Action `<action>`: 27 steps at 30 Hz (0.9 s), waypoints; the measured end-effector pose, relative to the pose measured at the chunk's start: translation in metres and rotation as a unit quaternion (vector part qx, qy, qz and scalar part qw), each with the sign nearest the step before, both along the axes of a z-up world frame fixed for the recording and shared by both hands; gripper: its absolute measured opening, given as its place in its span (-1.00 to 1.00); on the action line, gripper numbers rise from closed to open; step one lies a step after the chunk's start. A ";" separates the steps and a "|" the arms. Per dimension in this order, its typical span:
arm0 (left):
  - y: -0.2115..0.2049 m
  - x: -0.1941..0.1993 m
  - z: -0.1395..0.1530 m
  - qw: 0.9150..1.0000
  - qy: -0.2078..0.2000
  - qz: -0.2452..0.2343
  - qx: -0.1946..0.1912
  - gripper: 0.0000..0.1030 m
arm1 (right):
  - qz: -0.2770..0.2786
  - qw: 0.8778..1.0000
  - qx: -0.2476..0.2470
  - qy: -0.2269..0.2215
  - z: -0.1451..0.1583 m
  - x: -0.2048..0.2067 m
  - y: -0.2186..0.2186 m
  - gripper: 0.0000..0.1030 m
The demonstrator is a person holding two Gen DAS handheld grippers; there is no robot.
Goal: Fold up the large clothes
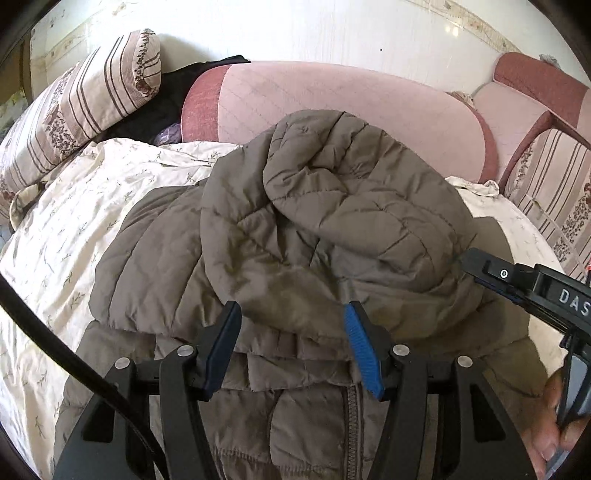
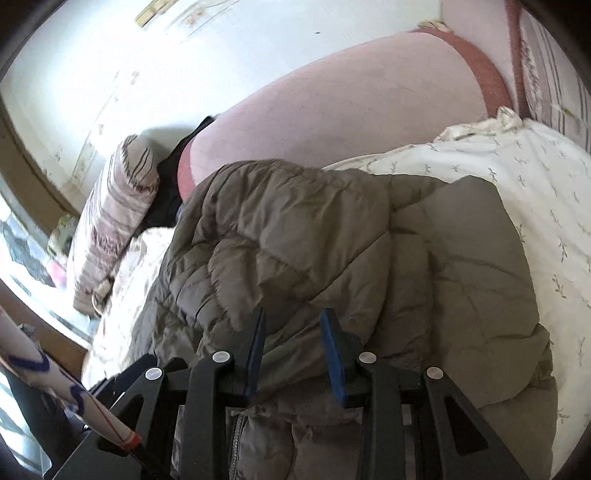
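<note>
1. A cream sheet (image 1: 74, 229) with a small leaf print covers the bed, creased, running from 9 o'clock across to 3 o'clock in the left wrist view.
2. A striped, flowered pillow (image 1: 85, 107) lies at 10 o'clock, tilted, its low end on the sheet.
3. A pink headboard (image 1: 332, 99) with darker red ends curves along 12 o'clock, behind the sheet.
4. A black cloth (image 1: 162, 103) sits at 11 o'clock, between the pillow and the headboard.
5. A second striped cushion (image 1: 554, 192) stands at 3 o'clock.
6. A pale wall (image 1: 295, 29) with a flowered border fills the top.
</note>
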State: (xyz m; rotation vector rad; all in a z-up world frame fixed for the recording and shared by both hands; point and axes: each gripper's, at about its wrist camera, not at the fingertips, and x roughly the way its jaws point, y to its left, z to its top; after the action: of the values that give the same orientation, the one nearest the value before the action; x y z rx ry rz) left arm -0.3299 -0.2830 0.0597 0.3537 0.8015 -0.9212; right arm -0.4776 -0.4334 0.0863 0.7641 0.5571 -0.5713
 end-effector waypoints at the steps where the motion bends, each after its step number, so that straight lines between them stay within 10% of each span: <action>1: -0.001 -0.001 -0.002 1.000 0.001 0.001 0.002 0.12 | 0.005 1.000 -0.006 0.006 0.001 0.003 0.003 -0.35; 11: -0.013 0.016 -0.037 0.999 0.039 0.005 0.019 0.25 | 0.023 0.997 0.003 0.069 -0.035 0.029 0.003 -0.35; 27: 0.063 -0.040 -0.013 0.999 0.015 -0.028 0.011 0.25 | 0.041 0.996 -0.037 0.071 0.002 -0.004 0.056 -0.35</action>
State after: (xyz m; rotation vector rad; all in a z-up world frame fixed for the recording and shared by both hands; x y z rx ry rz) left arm -0.3699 -0.2196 0.0464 0.3840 0.8340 -0.9728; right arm -0.4817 -0.3778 0.0880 0.6315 0.6919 -0.5704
